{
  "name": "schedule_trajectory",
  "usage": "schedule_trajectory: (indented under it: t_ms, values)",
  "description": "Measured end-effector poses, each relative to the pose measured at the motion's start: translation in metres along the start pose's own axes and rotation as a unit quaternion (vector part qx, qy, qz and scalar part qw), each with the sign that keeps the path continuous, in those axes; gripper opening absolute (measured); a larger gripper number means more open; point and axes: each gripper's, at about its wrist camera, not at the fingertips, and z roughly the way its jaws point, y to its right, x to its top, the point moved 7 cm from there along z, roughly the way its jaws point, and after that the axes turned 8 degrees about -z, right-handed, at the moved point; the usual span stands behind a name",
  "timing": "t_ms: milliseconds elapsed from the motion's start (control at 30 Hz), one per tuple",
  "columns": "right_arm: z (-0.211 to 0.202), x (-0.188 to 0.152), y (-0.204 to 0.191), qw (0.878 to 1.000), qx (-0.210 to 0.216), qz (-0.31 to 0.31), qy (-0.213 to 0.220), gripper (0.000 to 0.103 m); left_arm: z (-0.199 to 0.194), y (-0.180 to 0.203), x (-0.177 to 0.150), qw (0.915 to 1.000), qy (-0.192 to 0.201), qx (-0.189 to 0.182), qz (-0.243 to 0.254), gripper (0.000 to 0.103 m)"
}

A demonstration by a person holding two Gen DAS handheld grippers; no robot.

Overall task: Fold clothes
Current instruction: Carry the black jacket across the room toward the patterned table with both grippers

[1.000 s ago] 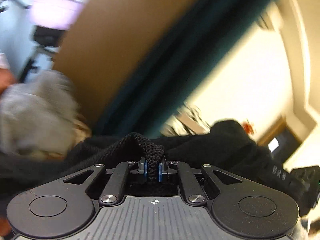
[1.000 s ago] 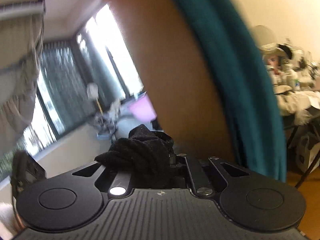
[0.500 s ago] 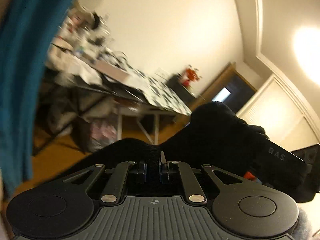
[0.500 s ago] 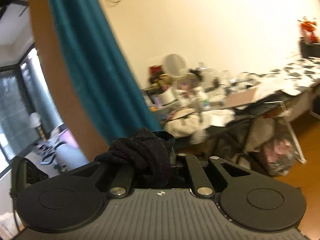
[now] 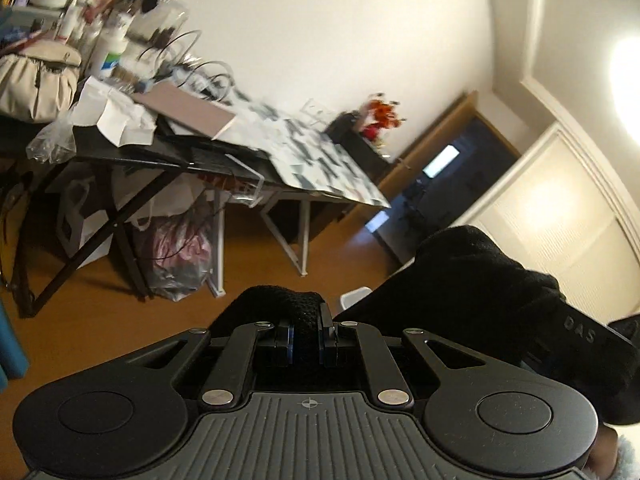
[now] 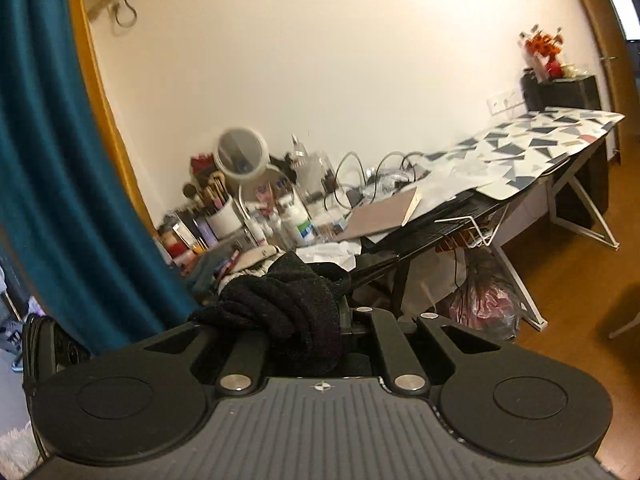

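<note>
Claws point(image 5: 306, 334) point(image 6: 340, 320) pinch bunched black knit garment point(image 6: 288, 304).

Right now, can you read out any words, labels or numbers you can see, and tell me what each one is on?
"DAS" on the black device at the right of the left wrist view, beside the black garment.
Bottle labels on the desk: too blurred to read.
Labels on the tubes and boxes at the desk's left end: too small to read.
Nothing else legible.

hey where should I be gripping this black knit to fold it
By its edge, as now: the left gripper pinches a thin fold of the black knit head-on, while the right gripper holds a thick bunch. Thin edges sit flatter between the fingers.
</note>
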Motion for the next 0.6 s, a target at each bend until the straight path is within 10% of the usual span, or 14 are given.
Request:
schedule_trajectory:
  t_ms: [233, 600]
  values:
    - [0.102, 0.054, 0.024, 0.998, 0.021, -0.05, -0.036, 0.01, 0.087, -0.006, 0.095, 0.9997, 0.011, 0.019, -0.005, 0.008]
    - [0.192, 0.082, 0.072, 0.997, 0.048, -0.034, -0.058, 0.01, 0.16, -0.015, 0.148, 0.9985, 0.006, 0.05, -0.02, 0.008]
